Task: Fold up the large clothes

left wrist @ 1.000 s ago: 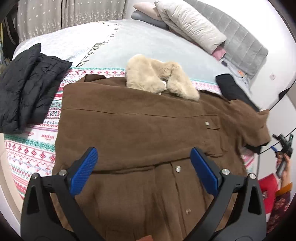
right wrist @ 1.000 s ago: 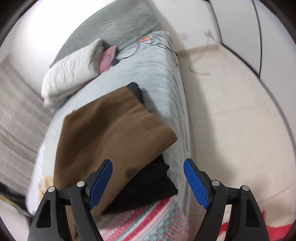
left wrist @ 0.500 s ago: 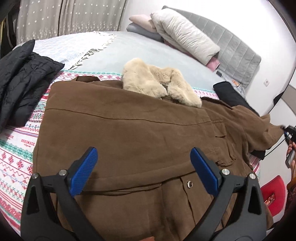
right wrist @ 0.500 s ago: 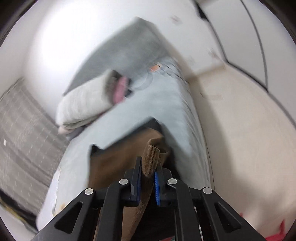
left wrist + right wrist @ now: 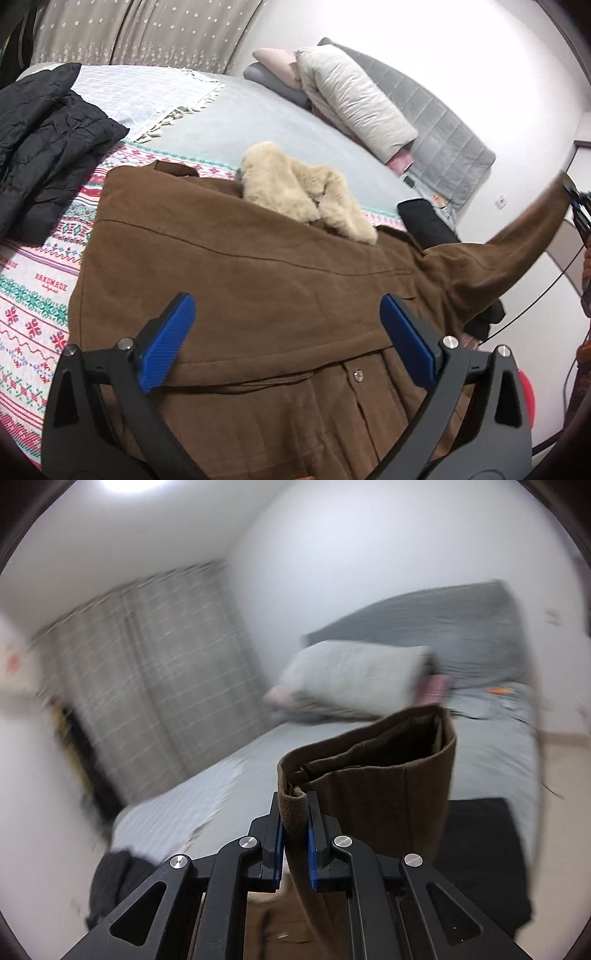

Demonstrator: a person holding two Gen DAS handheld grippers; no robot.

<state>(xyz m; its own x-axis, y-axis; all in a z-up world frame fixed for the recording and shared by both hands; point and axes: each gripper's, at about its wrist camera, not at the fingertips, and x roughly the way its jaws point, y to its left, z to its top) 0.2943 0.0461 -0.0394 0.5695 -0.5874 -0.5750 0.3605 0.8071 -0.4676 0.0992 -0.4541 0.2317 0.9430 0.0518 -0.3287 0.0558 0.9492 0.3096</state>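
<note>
A large brown coat (image 5: 258, 280) with a beige fur collar (image 5: 303, 192) lies spread front-up on the bed. My left gripper (image 5: 286, 343) is open and empty, hovering above the coat's lower front. My right gripper (image 5: 294, 834) is shut on the cuff of the coat's brown sleeve (image 5: 369, 786) and holds it raised. In the left wrist view that sleeve (image 5: 517, 236) stretches up and out to the right, where the right gripper (image 5: 580, 210) shows at the frame edge.
A black puffer jacket (image 5: 44, 140) lies at the left on a patterned blanket (image 5: 33, 280). A black garment (image 5: 424, 221) lies under the coat's right side. Pillows (image 5: 351, 103) and a grey headboard (image 5: 443, 140) are at the back. The bed's right edge drops to the floor.
My right gripper has lifted the clamped sleeve cuff up and out to the right, straightening the sleeve. The left gripper has drifted slightly forward over the coat and stays open.
</note>
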